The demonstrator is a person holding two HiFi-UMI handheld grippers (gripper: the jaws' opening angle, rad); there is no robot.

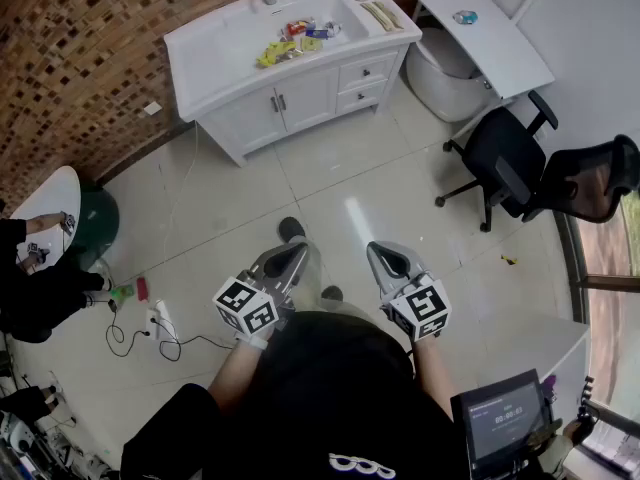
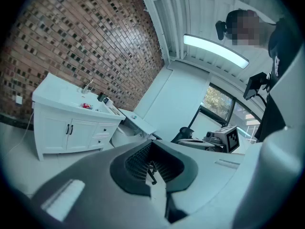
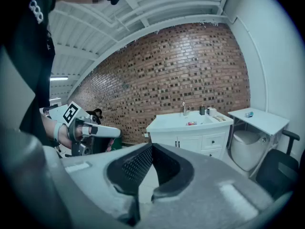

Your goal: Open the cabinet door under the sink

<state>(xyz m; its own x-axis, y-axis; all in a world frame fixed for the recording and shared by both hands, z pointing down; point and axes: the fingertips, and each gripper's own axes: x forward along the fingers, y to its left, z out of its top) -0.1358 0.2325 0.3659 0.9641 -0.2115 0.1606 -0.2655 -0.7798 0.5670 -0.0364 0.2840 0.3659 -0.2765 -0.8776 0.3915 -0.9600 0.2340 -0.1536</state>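
Facing a wide stretch of tiled floor (image 1: 330, 183), the person holds the left gripper (image 1: 296, 252) and the right gripper (image 1: 384, 254) low and close against the body, elbows bent, both pointing forward side by side. The white vanity (image 1: 225, 63) stands well ahead of both tools against the brick wall (image 1: 90, 38). Its cabinet doors (image 1: 285, 103) under the sink (image 1: 235, 43) are closed and far beyond either tip. A black office chair (image 1: 505, 163) sits ahead and to the right of the right gripper, well apart. Each gripper's jaws are brought together at the tips, with only an empty hollow between the ribbed pads. Neither tool touches anything.
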